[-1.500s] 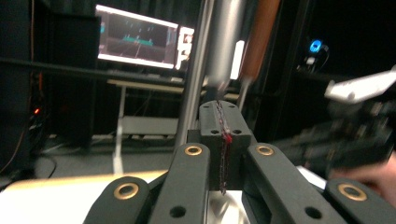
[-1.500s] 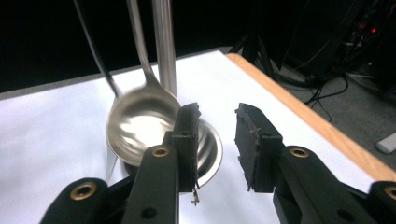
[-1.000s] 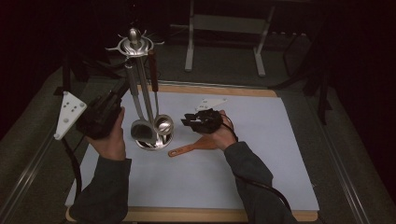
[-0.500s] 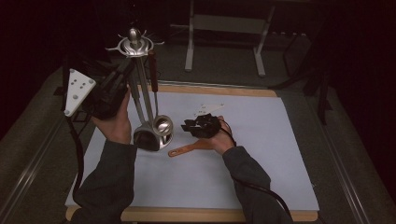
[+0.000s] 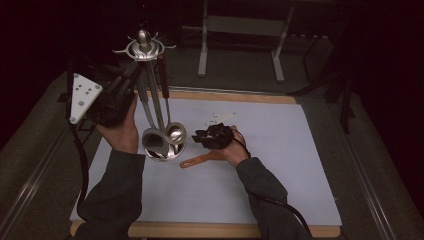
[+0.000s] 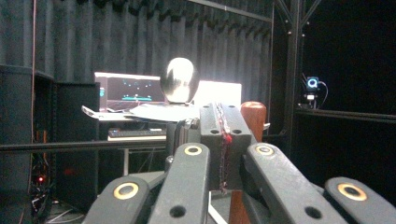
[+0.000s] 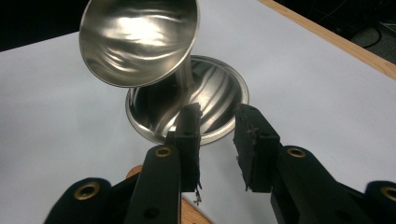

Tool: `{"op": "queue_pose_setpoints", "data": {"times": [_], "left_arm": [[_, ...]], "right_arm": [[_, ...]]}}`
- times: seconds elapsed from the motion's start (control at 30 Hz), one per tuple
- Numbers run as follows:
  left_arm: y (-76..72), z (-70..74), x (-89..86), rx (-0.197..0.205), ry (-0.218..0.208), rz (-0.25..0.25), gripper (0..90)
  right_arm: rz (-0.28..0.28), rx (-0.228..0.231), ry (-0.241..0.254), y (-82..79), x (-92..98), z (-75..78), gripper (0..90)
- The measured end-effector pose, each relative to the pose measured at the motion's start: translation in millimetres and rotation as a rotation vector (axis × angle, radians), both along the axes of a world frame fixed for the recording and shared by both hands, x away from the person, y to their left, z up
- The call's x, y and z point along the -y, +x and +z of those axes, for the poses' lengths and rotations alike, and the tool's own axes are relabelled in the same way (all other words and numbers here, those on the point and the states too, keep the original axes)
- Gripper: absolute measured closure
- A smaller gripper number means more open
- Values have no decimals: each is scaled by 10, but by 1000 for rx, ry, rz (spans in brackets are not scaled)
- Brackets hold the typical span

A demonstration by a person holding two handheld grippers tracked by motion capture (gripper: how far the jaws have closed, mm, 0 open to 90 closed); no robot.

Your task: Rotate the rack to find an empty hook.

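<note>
A steel utensil stand (image 5: 169, 150) stands on the white mat, with its round base (image 7: 187, 102) and a knobbed hook ring (image 5: 143, 47) on top. A ladle (image 5: 175, 133) with a brown handle (image 6: 252, 116) hangs from the ring; its bowl (image 7: 138, 41) is above the base. My left gripper (image 5: 134, 72) is raised beside the ring, jaws shut (image 6: 219, 140) on the thin handle of a steel utensil (image 5: 151, 138) whose head hangs near the base. My right gripper (image 7: 217, 135) is open and empty just in front of the base rim. A wooden spatula (image 5: 200, 160) lies under that hand.
The white mat (image 5: 280, 165) covers a wood-edged table (image 5: 235, 96). A grey frame (image 5: 240, 30) stands behind the table. Screens (image 6: 126, 91) glow in the dark room beyond the stand's knob (image 6: 180, 79).
My left gripper has risen from beside the stand's middle up to its hook ring, carrying the steel utensil's handle with it. The right gripper has stayed by the base.
</note>
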State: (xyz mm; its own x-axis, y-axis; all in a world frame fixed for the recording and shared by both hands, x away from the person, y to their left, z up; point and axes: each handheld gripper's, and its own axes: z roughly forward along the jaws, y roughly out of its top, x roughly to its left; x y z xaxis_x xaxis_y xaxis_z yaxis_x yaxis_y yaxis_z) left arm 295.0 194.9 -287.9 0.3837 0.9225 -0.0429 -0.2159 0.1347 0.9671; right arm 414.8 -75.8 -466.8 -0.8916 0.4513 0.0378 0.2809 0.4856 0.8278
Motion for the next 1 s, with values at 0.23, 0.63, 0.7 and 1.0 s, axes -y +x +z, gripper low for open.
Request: {"op": "queue_pose_setpoints", "data": {"times": [0.23,0.63,0.7,1.0], "left_arm": [[1,6,-38,2,-11,18,899],[24,4,-120,-2,-25,62,899],[26,5,-142,1,-30,67,900],[54,0,-225,-4,-59,92,900]], "right_arm": [[-5,-4,1,8,22,2,710],[-8,-1,-4,7,50,12,710],[-10,0,-3,8,58,13,710],[-11,-1,-6,5,86,13,711]]}}
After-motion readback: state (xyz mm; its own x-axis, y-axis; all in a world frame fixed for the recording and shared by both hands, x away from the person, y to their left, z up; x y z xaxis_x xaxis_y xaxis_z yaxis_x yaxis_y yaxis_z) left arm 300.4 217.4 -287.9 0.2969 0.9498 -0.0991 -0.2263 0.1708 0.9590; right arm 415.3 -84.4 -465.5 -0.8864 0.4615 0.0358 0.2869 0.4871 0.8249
